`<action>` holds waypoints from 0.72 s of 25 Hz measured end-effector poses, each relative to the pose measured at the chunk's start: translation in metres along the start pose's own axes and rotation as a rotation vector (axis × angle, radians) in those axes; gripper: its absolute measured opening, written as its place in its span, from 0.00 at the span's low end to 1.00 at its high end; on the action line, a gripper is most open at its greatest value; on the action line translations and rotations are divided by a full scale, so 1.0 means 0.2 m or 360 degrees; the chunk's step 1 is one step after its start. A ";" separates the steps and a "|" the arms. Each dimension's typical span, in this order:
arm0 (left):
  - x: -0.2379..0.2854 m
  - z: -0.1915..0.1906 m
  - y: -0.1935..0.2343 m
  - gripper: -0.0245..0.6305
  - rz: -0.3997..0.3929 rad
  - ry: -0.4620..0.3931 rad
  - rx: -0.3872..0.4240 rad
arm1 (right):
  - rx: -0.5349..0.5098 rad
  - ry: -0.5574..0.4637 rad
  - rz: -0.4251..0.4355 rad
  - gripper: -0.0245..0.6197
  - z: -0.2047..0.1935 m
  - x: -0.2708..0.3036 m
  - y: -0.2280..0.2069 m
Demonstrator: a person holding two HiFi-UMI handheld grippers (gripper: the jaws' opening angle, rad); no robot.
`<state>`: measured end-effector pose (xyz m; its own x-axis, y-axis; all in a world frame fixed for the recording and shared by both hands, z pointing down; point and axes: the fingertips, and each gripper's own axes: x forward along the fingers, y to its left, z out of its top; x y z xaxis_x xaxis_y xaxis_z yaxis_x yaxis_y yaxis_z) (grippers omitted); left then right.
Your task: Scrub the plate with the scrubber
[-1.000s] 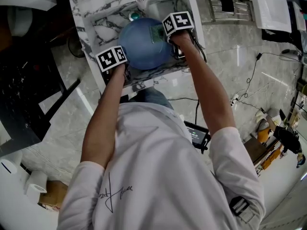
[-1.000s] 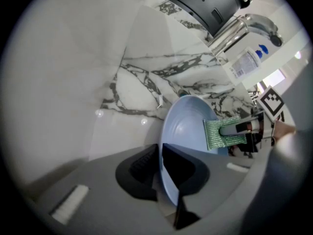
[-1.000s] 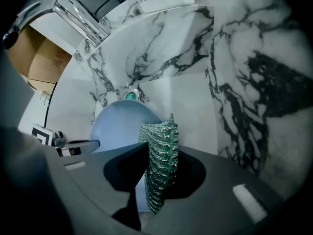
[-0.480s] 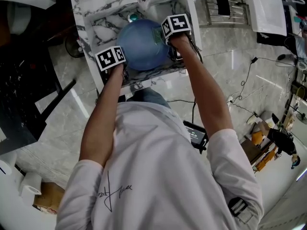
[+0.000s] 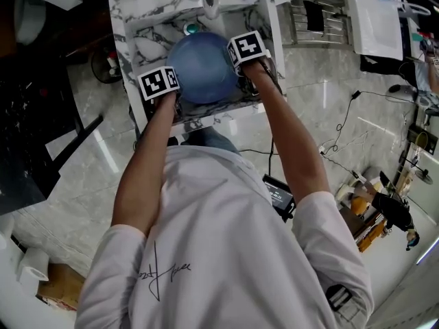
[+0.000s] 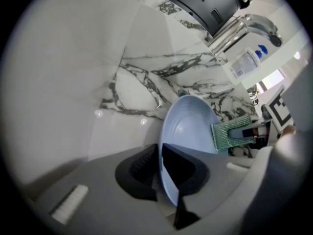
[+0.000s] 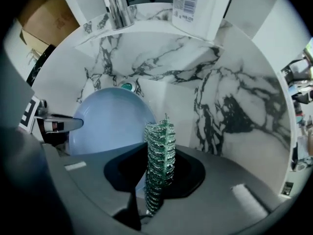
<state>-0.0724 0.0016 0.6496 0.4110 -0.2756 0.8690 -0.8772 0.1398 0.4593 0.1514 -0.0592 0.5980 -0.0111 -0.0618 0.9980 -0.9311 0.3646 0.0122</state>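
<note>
At the far left, on the floor, a paper roll (image 5: pixel 31 266) lies beside a cardboard box (image 5: pixel 58 279). The person, in a white shirt (image 5: pixel 206 252), reaches both bare arms out over a marble sink (image 5: pixel 147 33). The left tongs (image 5: pixel 171 91) are clamped on the near rim of the plate (image 5: pixel 202 67); in the left gripper view the pale blue rim runs straight between the two dark jaws of those tongs (image 6: pixel 164 175), which pinch it from both sides. The plate (image 6: pixel 188 126) is held on edge above the sink basin (image 6: pixel 146 82), clear of its floor, with its hollow face turned towards the right. Behind it the drain (image 5: pixel 191 27) shows green in the basin, and a chrome tap (image 6: pixel 244 26) and a labelled bottle (image 6: pixel 244 62) stand on the surface at the back of the sink. The green scrubber (image 6: pixel 227 135) lies against the plate's hollow face near its far rim. The right tongs (image 5: pixel 240 57) are closed on that scrubber: in the right gripper view it (image 7: pixel 159 165) stands edge-on, squeezed between the jaws of the right tongs (image 7: pixel 157 180), with the plate (image 7: pixel 110 126) just to its left and the marble wall of the sink (image 7: pixel 234 106) to its right. Further right, cables (image 5: pixel 343 125) trail over the tiled floor.
</note>
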 end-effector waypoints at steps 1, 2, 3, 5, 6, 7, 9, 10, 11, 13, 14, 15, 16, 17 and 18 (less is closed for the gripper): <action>0.00 0.00 0.00 0.16 -0.0003 -0.0003 0.0000 | -0.0023 -0.0019 -0.0004 0.14 0.00 -0.01 0.01; 0.00 0.00 0.00 0.16 -0.0001 -0.0004 -0.0001 | -0.0037 -0.0040 0.0004 0.14 0.01 -0.03 0.02; 0.01 0.00 0.00 0.16 0.0003 -0.0003 -0.0003 | -0.0043 -0.0062 0.0022 0.14 0.01 -0.04 0.03; 0.01 0.00 0.00 0.16 0.0002 -0.0005 -0.0007 | -0.0042 -0.0104 0.0077 0.14 0.02 -0.06 0.07; 0.01 0.00 0.01 0.16 0.0004 -0.0002 -0.0008 | -0.0034 -0.0120 0.0111 0.14 0.02 -0.07 0.10; 0.02 0.00 0.01 0.16 0.0005 0.0000 -0.0010 | -0.0014 -0.0131 0.0156 0.14 0.02 -0.07 0.12; 0.02 0.01 0.00 0.16 -0.0007 -0.0006 -0.0014 | 0.0064 -0.0147 0.0276 0.14 0.04 -0.09 0.18; 0.02 0.01 0.00 0.16 -0.0012 -0.0010 -0.0014 | 0.0098 -0.0156 0.0330 0.14 0.05 -0.10 0.21; 0.02 0.01 0.00 0.17 -0.0013 -0.0013 -0.0014 | 0.0112 -0.0163 0.0368 0.14 0.05 -0.11 0.24; 0.01 0.01 0.00 0.16 -0.0010 -0.0016 -0.0015 | 0.0098 -0.0164 0.0421 0.14 0.06 -0.11 0.30; 0.01 0.01 0.00 0.16 -0.0009 -0.0016 -0.0016 | 0.0090 -0.0158 0.0447 0.14 0.05 -0.11 0.33; 0.01 0.01 0.00 0.16 -0.0009 -0.0017 -0.0015 | 0.0088 -0.0153 0.0477 0.14 0.05 -0.11 0.37; 0.01 0.01 0.00 0.16 -0.0012 -0.0019 -0.0014 | 0.0095 -0.0148 0.0511 0.14 0.04 -0.11 0.40; 0.01 0.01 0.00 0.16 -0.0016 -0.0020 -0.0013 | 0.0111 -0.0142 0.0553 0.14 0.04 -0.10 0.44; 0.01 0.01 -0.01 0.16 -0.0020 -0.0020 -0.0014 | 0.0131 -0.0135 0.0599 0.14 0.04 -0.10 0.48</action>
<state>-0.0711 -0.0015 0.6508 0.4189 -0.2895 0.8607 -0.8698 0.1444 0.4719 0.0600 -0.0307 0.5796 -0.3839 -0.0157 0.9232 -0.8824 0.3007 -0.3619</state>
